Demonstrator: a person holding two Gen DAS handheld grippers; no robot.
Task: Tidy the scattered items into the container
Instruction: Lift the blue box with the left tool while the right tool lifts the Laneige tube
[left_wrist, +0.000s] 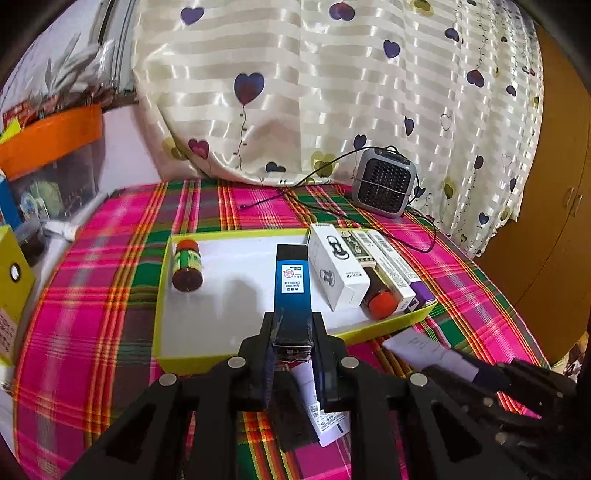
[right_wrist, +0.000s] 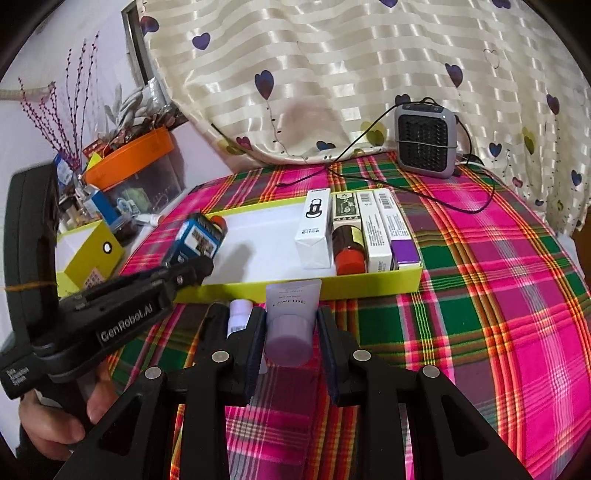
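Note:
My left gripper (left_wrist: 293, 334) is shut on a blue box (left_wrist: 291, 288) and holds it over the front of the yellow-green tray (left_wrist: 258, 232). The tray holds a small jar (left_wrist: 187, 267) at its left, and a row at its right: a white box (left_wrist: 338, 267), a red-capped bottle (left_wrist: 382, 301) and more boxes. In the right wrist view my right gripper (right_wrist: 291, 332) is open around a lilac Laneige tube (right_wrist: 291, 321) lying on the cloth before the tray (right_wrist: 369, 284). The left gripper (right_wrist: 184, 273) with the blue box (right_wrist: 197, 236) shows at left.
A small lilac bottle (right_wrist: 238, 314) lies beside the tube. White cartons (left_wrist: 325, 417) lie under my left gripper. A grey speaker (left_wrist: 384, 184) with a black cord stands at the back. A yellow box (right_wrist: 92, 254) and an orange-lidded bin (right_wrist: 136, 155) are at left.

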